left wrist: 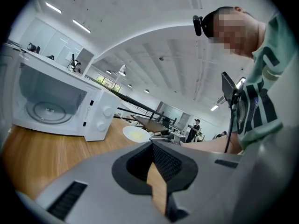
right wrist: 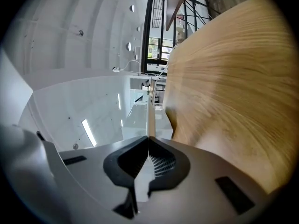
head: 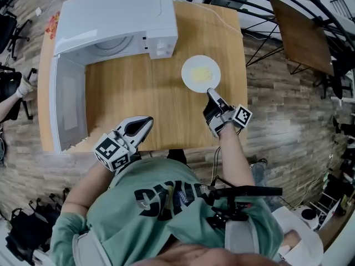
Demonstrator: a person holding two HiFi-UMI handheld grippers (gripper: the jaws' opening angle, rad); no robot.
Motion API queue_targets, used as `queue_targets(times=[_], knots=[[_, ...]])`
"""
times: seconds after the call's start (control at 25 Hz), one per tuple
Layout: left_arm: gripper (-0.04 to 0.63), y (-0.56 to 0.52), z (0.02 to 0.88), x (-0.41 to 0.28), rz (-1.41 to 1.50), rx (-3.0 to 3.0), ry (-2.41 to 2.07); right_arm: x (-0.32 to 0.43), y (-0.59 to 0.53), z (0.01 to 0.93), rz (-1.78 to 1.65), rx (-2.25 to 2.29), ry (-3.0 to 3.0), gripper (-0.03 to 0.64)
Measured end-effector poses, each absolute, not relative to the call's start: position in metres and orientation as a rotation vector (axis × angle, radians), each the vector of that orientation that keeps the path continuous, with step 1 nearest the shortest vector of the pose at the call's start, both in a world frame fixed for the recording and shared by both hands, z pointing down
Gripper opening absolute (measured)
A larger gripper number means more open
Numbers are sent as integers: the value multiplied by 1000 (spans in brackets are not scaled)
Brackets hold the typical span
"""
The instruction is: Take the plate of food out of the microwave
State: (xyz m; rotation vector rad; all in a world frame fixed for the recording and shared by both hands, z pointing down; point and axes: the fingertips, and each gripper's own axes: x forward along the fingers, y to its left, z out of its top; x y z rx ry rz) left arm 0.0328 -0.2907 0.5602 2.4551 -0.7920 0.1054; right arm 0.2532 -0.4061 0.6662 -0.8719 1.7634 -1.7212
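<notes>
Nearest, holds left claw (head: 148,119) clenched on nothing; pinches near rim of plate of food (head: 201,72) in right claw (head: 209,91), down at tabletop (head: 138,87), outside open, empty microwave (head: 111,26). Risks tipping and spilling it if that one-edge grip slips.

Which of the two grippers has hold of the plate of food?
The right gripper, shut on the near rim of the plate. The left gripper is shut on nothing, by the front edge of the table, apart from the plate.

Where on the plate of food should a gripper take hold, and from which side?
Its thin rim at the near edge, coming low from the person's side: the plate lies flat, food fills its middle. The right gripper pinches there.
</notes>
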Motion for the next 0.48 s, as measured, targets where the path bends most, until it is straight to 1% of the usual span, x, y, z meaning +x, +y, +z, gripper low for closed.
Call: queue_targets(times=[0.48], knots=[[-3,-295,569,40,137,2440,-782,271,-414,715,-1780,-964,1705,14]])
